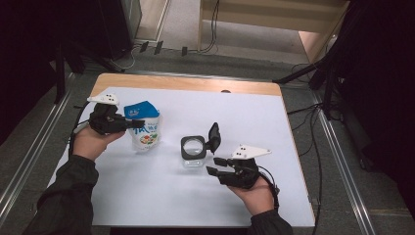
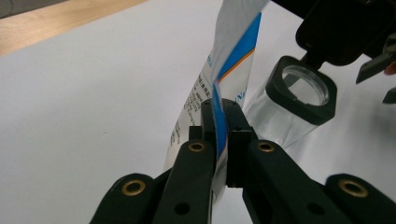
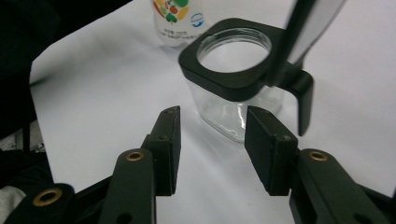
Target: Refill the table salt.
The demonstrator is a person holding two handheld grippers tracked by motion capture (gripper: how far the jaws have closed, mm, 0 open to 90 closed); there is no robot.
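Observation:
A white and blue pouch (image 1: 144, 128) with fruit pictures stands upright at the table's left. My left gripper (image 1: 134, 124) is shut on its side seam; in the left gripper view the thin blue-edged pouch (image 2: 232, 60) is pinched between the two pads (image 2: 218, 128). A clear square jar (image 1: 194, 150) with a black collar and a flipped-up black lid (image 1: 214, 136) sits at mid-table. My right gripper (image 1: 215, 165) is just in front of it, open, with nothing between its fingers. In the right gripper view the jar (image 3: 236, 77) stands beyond the parted gripper (image 3: 212, 126).
A white sheet (image 1: 147, 196) covers the wooden table (image 1: 195, 84). Cables and dark stand legs lie on the floor beyond the far edge and to the right. Metal rails run along both sides.

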